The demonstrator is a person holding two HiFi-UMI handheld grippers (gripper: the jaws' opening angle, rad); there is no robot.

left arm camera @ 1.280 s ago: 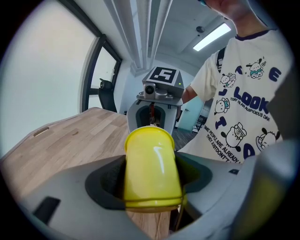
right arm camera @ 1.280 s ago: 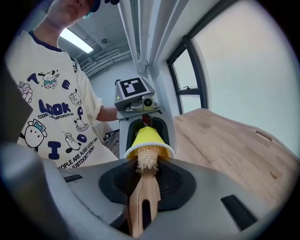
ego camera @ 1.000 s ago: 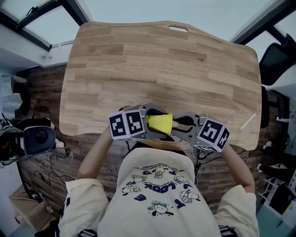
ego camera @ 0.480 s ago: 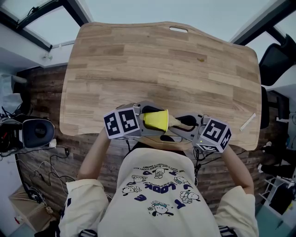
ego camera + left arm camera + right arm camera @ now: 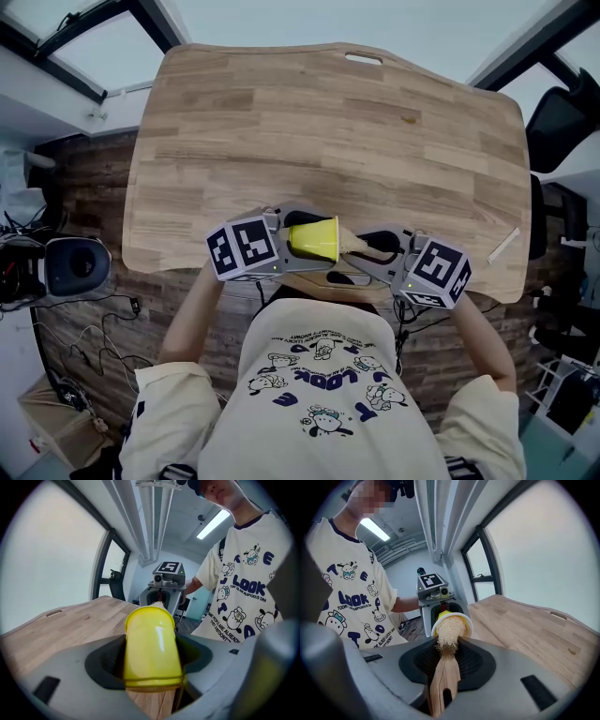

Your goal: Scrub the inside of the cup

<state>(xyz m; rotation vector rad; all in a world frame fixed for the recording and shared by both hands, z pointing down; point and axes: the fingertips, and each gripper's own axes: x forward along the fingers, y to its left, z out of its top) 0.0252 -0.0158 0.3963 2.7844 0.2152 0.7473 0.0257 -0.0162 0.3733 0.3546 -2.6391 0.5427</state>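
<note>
Nearest the person, just over the near edge of the wooden table (image 5: pixel 328 131), the two grippers face each other with the cup between them. The left gripper (image 5: pixel 298 242) has its jaws closed narrowly on the yellow cup (image 5: pixel 152 646), pads pressing on its sides near the base end. The right gripper (image 5: pixel 375 251) clamps the flat wooden handle of a scrubbing brush (image 5: pixel 444 677), jaws only slightly apart around it.

The cup lies on its side, held off the table. Its long axis runs roughly level along the near edge, base toward the left gripper and open mouth toward the right one. The brush lines up with that axis, and its pale fibre head (image 5: pixel 450 632) fills the mouth, at least partly inside.

By my reading the scrubbing is under way: cup and brush are both picked up and brought together. No view shows how deep the bristles reach or how clean the inner wall is. What seems left is working the bristles round the wall and bottom, then pulling out.

Beyond them the tabletop stretches bare to its far edge.
</note>
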